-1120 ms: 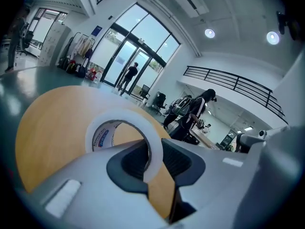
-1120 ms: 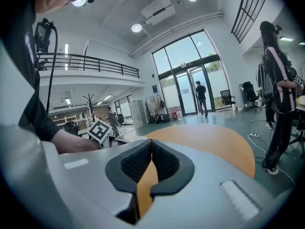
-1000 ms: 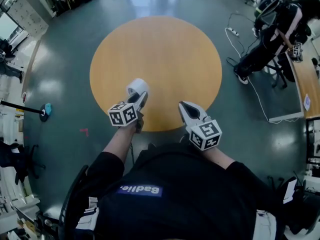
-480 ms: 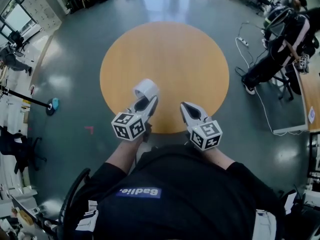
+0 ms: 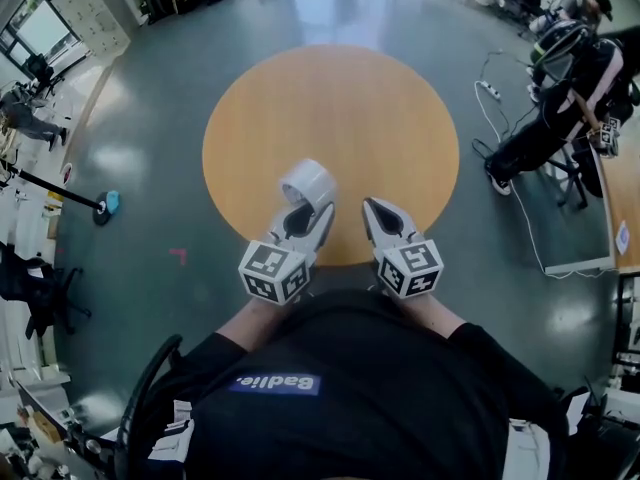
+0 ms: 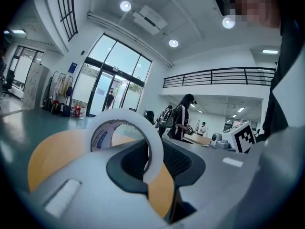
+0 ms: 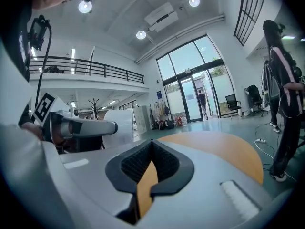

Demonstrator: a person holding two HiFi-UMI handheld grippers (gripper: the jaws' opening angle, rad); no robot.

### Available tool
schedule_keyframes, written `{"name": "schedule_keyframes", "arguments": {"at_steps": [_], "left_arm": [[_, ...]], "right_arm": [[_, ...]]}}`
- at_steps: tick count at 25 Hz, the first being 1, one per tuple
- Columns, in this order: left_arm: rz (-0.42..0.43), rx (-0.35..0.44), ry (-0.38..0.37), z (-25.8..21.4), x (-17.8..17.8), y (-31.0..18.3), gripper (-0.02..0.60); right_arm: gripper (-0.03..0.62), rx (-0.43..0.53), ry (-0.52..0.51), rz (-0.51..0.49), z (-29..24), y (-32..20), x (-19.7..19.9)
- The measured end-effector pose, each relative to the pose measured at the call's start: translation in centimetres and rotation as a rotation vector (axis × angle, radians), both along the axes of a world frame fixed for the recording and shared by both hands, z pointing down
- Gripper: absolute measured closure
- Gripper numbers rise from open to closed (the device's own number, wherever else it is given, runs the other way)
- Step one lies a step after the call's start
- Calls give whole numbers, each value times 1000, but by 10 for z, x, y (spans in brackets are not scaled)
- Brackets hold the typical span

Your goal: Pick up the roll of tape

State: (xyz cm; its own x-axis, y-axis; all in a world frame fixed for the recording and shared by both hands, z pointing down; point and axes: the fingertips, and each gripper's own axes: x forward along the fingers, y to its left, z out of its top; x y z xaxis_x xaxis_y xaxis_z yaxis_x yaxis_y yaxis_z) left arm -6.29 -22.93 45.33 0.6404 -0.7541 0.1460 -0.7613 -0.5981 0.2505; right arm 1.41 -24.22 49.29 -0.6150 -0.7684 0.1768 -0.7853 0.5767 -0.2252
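— Big open hall, glossy grey floor [image 5: 130,168] all round, tall glass doors [image 6: 112,80] at the far end. Round orange tabletop [image 5: 330,108] in the middle. Anything else of size?

— Someone seated [image 5: 560,78] off to the right, well apart from the tabletop and no part of the job. Closer in, a black shirt [image 5: 380,368] at the bottom, and two grippers out over the near edge of the tabletop.

— State of each?

— Left gripper [image 5: 305,203]: clamped on the roll of tape [image 5: 308,180], pinching one side of the ring across its wall. Ring standing upright beyond the jaw tips, with the hall visible through the hole. Right gripper [image 5: 372,208]: jaws together, nothing between them, just beside the left one, touching nothing.

— And the roll relative to the tabletop?

— Looks to be off it, up in the air above the near part of the orange disc. No contact visible in any view.

— So which step?

— Judging by that, the pick-up itself as good as done: roll gripped and seemingly lifted clear.

— Next move?

— Probably just keep the pinch firm and the ring steady. Held by one wall only, so could swivel or slip on a loosened grip. No call for the right gripper, by the look of it.
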Motion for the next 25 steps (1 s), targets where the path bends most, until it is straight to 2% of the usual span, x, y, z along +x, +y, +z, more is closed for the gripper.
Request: {"name": "schedule_keyframes", "arguments": {"at_steps": [8, 25], "left_arm": [[9, -30, -32, 14, 9, 9, 474], [50, -25, -38, 15, 27, 14, 472]], "right_arm": [[591, 14, -2, -6, -1, 4, -1], [591, 12, 4, 17, 0, 10, 15]]}}
